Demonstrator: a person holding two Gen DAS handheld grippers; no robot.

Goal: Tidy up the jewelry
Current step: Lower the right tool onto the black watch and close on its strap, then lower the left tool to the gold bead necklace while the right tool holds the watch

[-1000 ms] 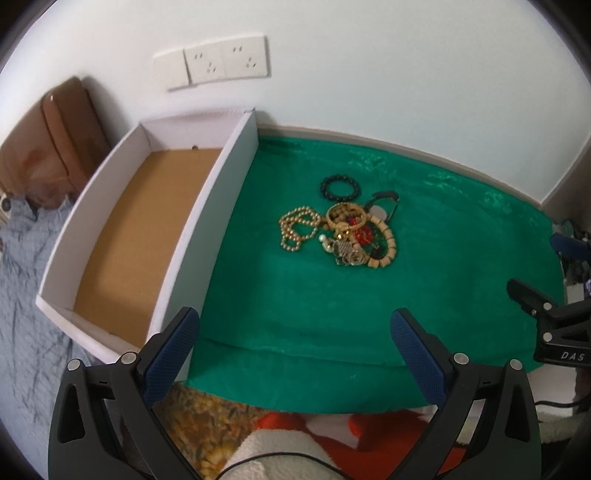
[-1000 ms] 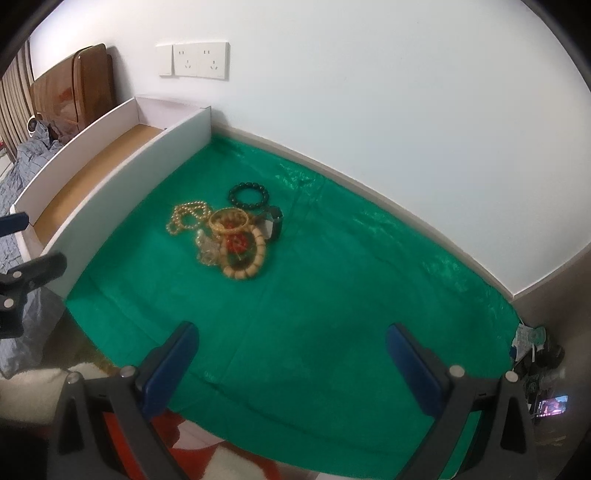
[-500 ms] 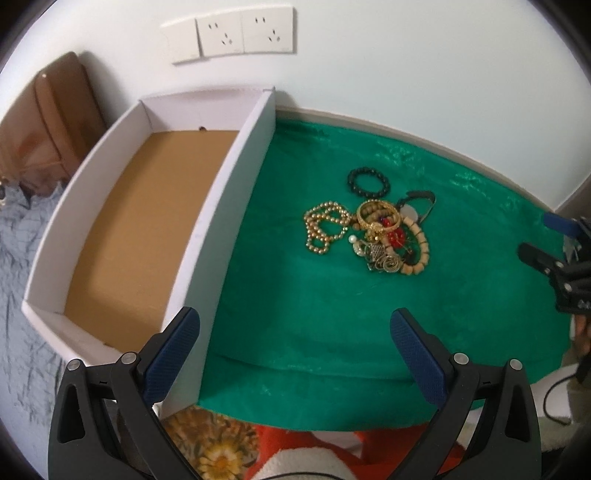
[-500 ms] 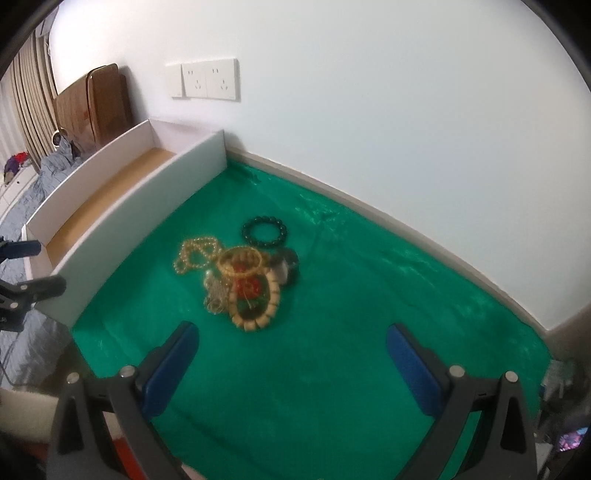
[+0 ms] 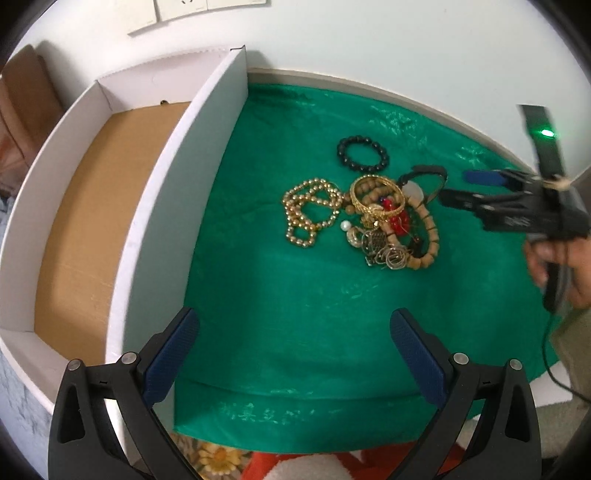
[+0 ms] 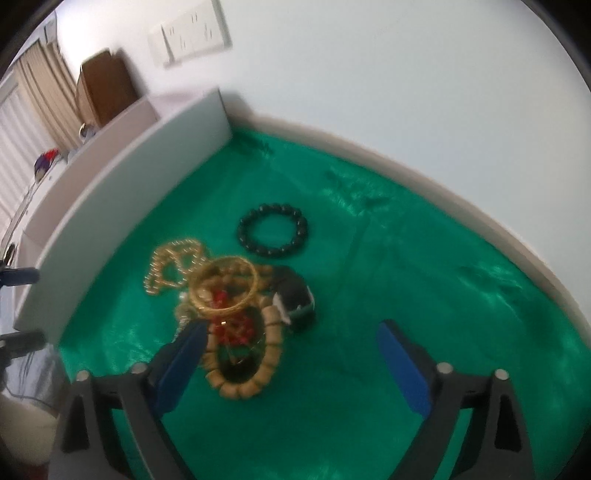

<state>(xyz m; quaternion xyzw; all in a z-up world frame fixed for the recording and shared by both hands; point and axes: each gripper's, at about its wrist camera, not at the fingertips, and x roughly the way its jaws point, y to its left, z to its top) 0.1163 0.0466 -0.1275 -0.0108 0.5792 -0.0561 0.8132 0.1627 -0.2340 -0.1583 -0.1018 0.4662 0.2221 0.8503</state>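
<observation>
A heap of jewelry lies on a green cloth (image 5: 295, 302): a gold bead necklace (image 5: 308, 210), a gold bangle (image 5: 376, 199), a wooden bead bracelet (image 5: 424, 236), red beads and small chains. A black bead bracelet (image 5: 362, 153) lies apart behind it; it also shows in the right wrist view (image 6: 273, 236). My left gripper (image 5: 295, 332) is open and empty, near the cloth's front. My right gripper (image 6: 291, 345) is open and empty, low over the heap's right side, its left finger beside the wooden bracelet (image 6: 255, 369). In the left wrist view the right gripper (image 5: 456, 188) is right of the heap.
A white open box (image 5: 177, 177) with a brown cardboard floor stands left of the cloth, against the wall. Wall sockets (image 6: 192, 35) are above it. A brown headboard (image 6: 107, 88) stands at far left. A dark band with a white piece (image 6: 295, 299) lies at the heap's right.
Both grippers have moved forward toward the jewelry. The right gripper has dropped close over the heap's right side and now shows well inside the left wrist view. Both stay open.
</observation>
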